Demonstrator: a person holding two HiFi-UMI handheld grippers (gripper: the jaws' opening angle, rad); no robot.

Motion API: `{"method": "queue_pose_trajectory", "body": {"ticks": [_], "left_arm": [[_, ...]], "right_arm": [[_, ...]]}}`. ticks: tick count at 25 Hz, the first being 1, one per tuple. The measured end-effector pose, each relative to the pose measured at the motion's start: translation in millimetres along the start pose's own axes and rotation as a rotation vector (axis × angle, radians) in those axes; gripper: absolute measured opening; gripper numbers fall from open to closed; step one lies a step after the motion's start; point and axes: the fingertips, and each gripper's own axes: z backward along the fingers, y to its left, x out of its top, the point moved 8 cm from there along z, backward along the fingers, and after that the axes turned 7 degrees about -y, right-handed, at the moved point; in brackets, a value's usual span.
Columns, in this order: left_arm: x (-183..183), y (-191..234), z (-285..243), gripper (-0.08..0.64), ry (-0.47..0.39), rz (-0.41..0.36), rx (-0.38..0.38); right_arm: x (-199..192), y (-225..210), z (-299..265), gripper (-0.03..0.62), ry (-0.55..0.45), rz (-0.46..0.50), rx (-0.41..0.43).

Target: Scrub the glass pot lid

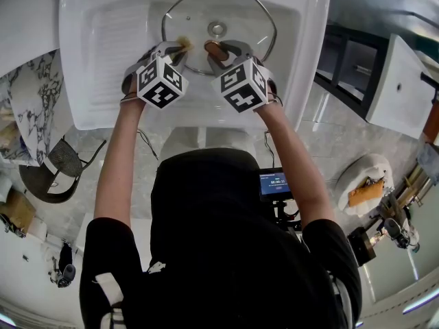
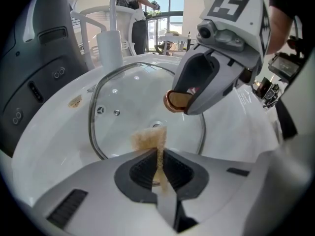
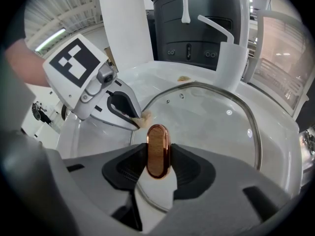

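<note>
While the glass pot lid (image 1: 241,9) lies in the white sink (image 1: 89,67), the left gripper (image 1: 180,45) pinches a tan scrub pad (image 2: 147,139) over its near edge. Just beside it, the right gripper (image 1: 214,49) is clenched on a copper-rimmed oval knob (image 3: 158,150) above the lid.

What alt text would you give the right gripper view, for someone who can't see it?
The right tongs are shut on a copper-coloured oval piece at the near rim of a glass lid lying in a white sink. To the left, the left tongs pinch a tan scrubbing pad by the lid's edge.
</note>
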Motion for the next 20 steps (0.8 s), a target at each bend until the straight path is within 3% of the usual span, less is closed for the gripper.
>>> {"method": "queue_pose_trajectory", "body": {"ticks": [20], "left_arm": [[36.1,46.7,13.6,0.02,-0.067,-0.013,0.12]], "right_arm": [[1.0,0.8,-0.9,0.146,-0.006,0.006,0.006]]}}
